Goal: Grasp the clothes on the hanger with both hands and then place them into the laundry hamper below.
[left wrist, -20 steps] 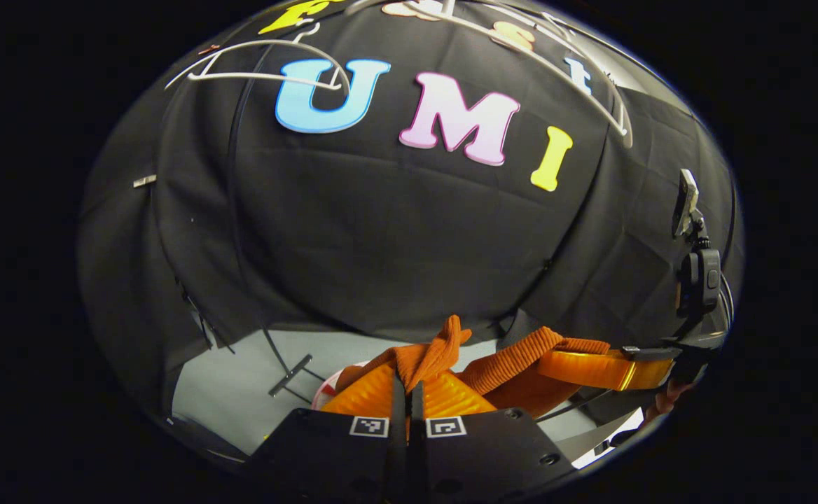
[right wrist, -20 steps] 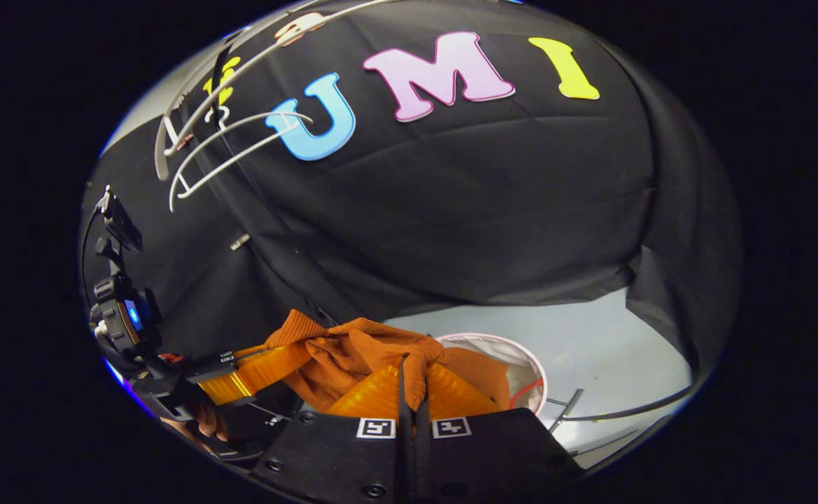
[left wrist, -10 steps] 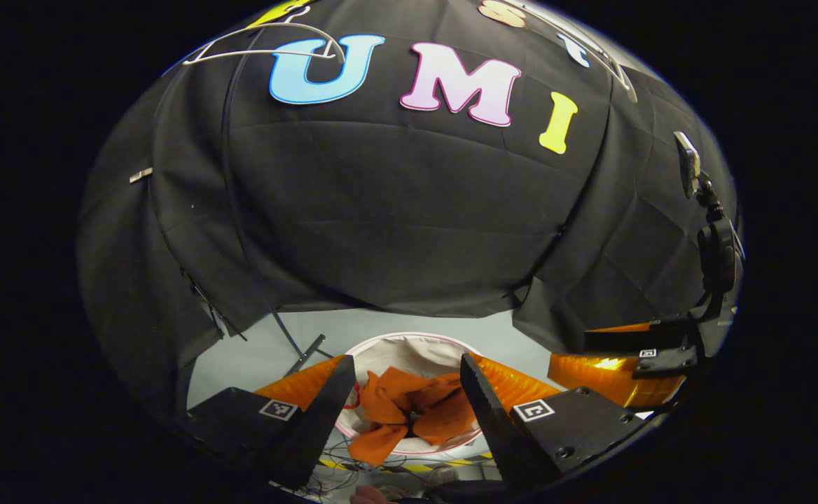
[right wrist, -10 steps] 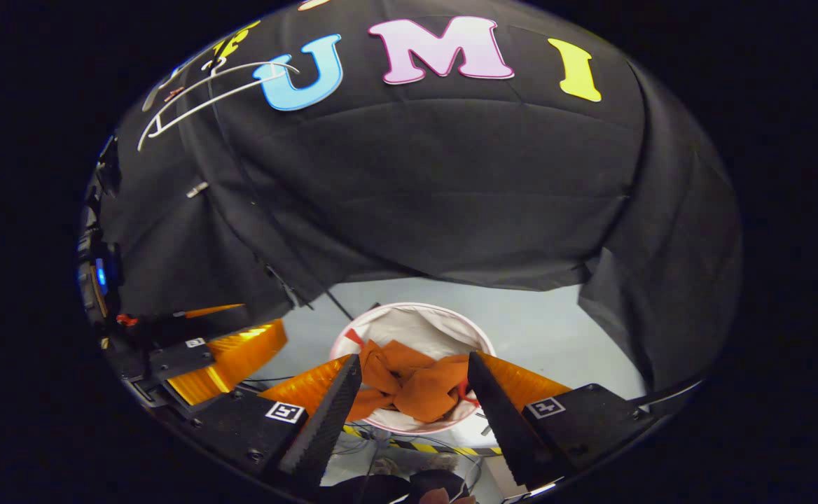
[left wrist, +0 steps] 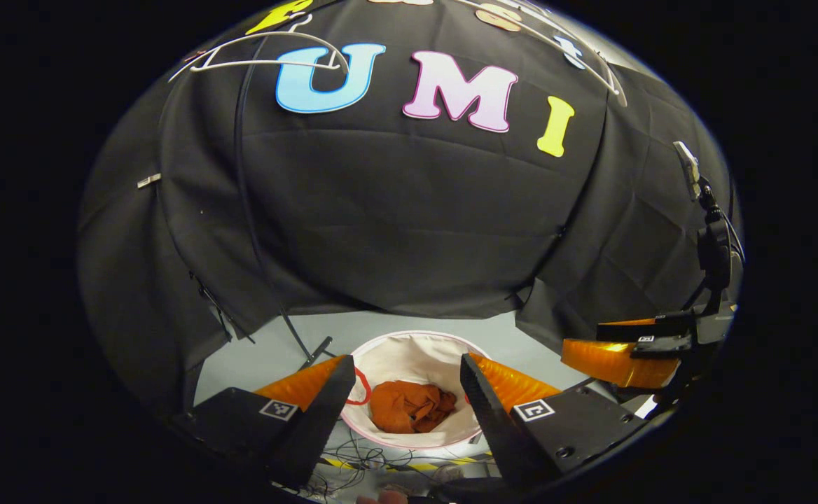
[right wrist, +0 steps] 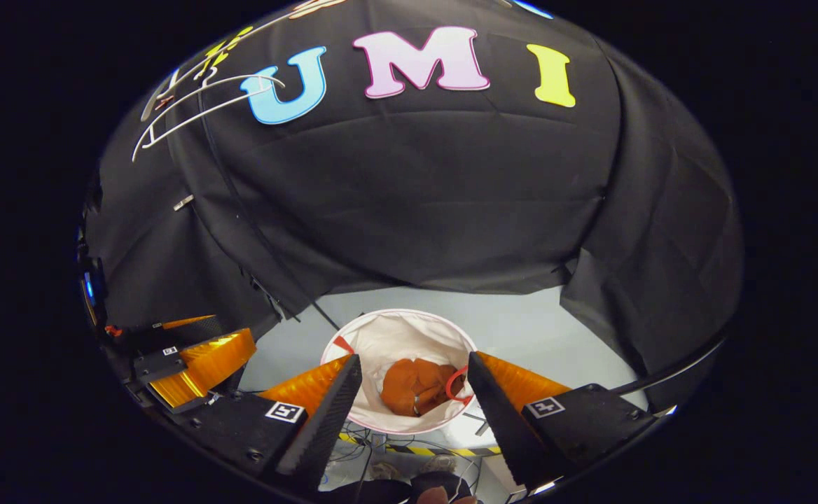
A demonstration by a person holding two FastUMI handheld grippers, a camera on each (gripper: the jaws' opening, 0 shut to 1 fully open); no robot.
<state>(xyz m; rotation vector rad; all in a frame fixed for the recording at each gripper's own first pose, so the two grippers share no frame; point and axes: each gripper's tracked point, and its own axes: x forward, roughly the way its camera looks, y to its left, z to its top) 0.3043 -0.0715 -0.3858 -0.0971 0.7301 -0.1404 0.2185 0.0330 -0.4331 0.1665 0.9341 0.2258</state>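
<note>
Above hamper (left wrist: pixel 409 346), bare hanger (left wrist: pixel 262 59)

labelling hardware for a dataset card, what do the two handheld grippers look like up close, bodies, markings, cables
In each view the left gripper and right gripper have two wedge-shaped fingers on black bolted blocks, each block carrying a small square black-and-white marker. In the left gripper view, the right gripper seen farther off at the right edge carries a black upright mast with a cable running along it.

Left tool (left wrist: pixel 403 392): black body, square fiducial markers, screws; right tool (right wrist: pixel 414 392) alike.
</note>
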